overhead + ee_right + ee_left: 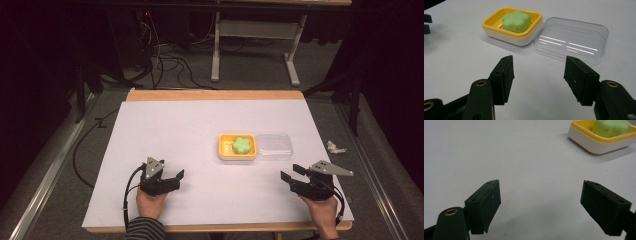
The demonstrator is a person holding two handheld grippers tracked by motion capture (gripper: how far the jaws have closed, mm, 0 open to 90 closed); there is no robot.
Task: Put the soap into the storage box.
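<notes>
White table [165, 135] holds soap dish [224, 149]; both tongs [175, 176] [291, 172] gape empty.

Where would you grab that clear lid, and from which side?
Probably across its near long rim, with the right gripper, which sits open just in front of it. The lid lies flat, hollow side up, so its raised wall gives the jaws an edge to pinch. Its left end touches the yellow dish holding the green soap, so come from the near or right side.

Glossy yellow plastic dish [499, 25], clear shiny lid [574, 41], matt white table [165, 135]
</notes>
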